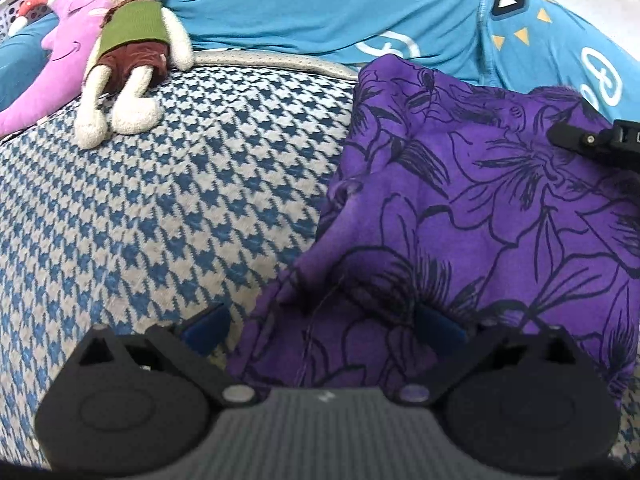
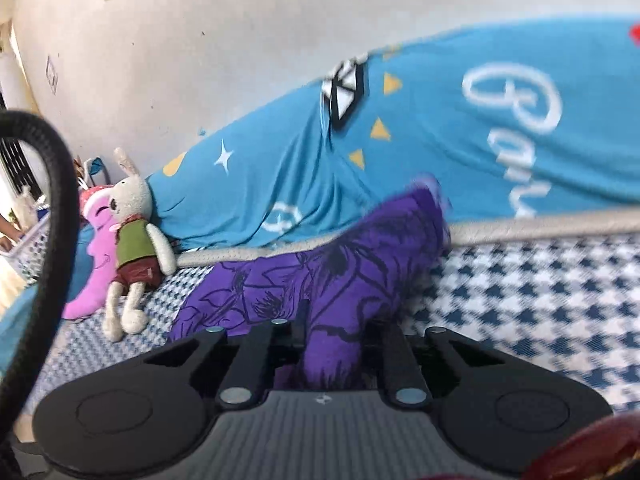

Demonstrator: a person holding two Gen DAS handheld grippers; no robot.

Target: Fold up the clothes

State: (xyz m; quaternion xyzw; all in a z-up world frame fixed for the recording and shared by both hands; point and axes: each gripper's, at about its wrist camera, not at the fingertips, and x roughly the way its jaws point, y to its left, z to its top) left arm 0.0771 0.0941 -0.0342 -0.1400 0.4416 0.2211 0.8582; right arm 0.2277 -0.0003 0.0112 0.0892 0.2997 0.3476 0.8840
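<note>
Houndstooth bedding [image 1: 160, 200] in blue and white covers the bed, with a big blue quilt [image 1: 320, 12] heaped along the far side against a pale wall [image 2: 200, 40]. On the right half of the bed lies the purple flowered garment [image 1: 500, 208], rumpled, its far edge touching the quilt. At the far left a pink plush [image 1: 68, 40] leans by the quilt, with a stuffed rabbit [image 1: 128, 48] in a green top lying on it. The left gripper [image 1: 320, 328] hovers low over the garment's near left edge, its blue-padded fingers [image 1: 204, 328] spread wide and holding nothing. The right gripper [image 2: 334, 334] is held low and level and is clamped on a fold of purple cloth bunched between its fingers. From the left wrist view its black tip shows at the far right, on the garment.
</note>
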